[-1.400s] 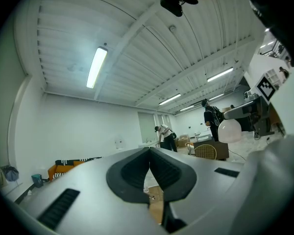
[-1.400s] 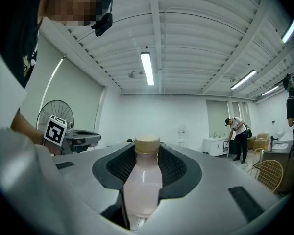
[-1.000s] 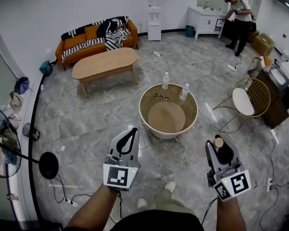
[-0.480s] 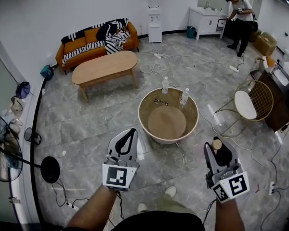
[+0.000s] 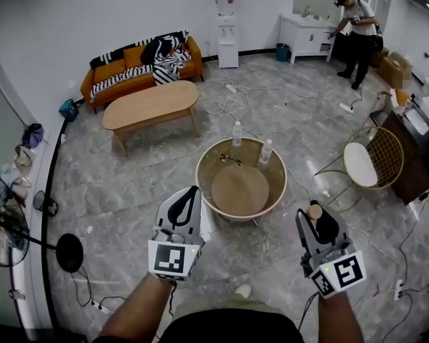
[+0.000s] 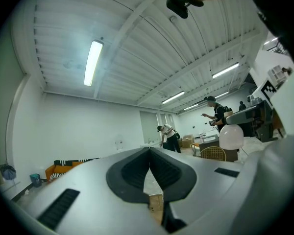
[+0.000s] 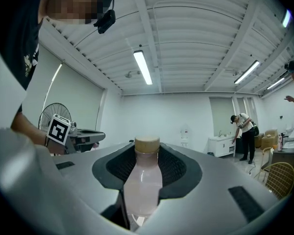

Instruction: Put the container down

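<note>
The container [image 7: 143, 185], a pale pinkish bottle with a tan cap, is clenched between the right gripper [image 7: 147, 146] fingers. Its long axis runs along them, cap pointing forward and up, and any print seems too small to read. Both forearms reach forward above the floor, near the round counter [image 5: 275, 181]. The left gripper [image 6: 150, 153] fingers are pressed together, empty.

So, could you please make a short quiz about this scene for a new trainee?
1. True or false: the left gripper holds something.
2. What is the right gripper shut on? A) a cup B) a tan-capped bottle C) a cable
3. How many clear bottles stand on the round table?
Key: 1 false, its jaws are together and empty; 2 B; 3 two.
</note>
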Demonstrator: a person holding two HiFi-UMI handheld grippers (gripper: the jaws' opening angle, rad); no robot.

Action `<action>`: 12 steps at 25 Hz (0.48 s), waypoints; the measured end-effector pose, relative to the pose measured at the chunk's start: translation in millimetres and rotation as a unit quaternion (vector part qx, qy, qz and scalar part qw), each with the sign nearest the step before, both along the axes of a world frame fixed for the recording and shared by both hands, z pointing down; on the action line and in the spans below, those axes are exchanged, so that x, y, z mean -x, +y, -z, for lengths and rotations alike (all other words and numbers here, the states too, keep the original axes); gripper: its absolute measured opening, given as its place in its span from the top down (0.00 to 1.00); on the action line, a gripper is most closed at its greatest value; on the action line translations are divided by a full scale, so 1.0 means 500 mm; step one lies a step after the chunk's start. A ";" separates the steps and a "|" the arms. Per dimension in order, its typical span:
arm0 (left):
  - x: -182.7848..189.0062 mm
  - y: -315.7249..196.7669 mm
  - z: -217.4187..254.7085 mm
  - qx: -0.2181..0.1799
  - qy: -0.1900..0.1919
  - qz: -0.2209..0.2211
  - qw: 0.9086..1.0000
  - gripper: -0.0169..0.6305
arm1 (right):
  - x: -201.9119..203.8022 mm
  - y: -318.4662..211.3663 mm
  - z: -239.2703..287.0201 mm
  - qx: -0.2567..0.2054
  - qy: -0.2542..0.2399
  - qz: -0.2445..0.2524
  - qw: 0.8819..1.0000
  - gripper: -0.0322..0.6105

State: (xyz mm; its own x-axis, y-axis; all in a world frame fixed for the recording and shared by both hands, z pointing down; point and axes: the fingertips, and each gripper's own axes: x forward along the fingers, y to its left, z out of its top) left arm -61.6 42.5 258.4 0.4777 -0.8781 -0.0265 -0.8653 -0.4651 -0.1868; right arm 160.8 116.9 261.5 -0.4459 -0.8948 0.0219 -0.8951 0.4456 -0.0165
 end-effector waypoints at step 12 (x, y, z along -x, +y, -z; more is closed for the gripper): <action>-0.041 -0.031 0.018 -0.011 -0.006 0.016 1.000 0.95 | -0.050 -0.058 -0.011 0.002 0.004 0.017 1.000 0.71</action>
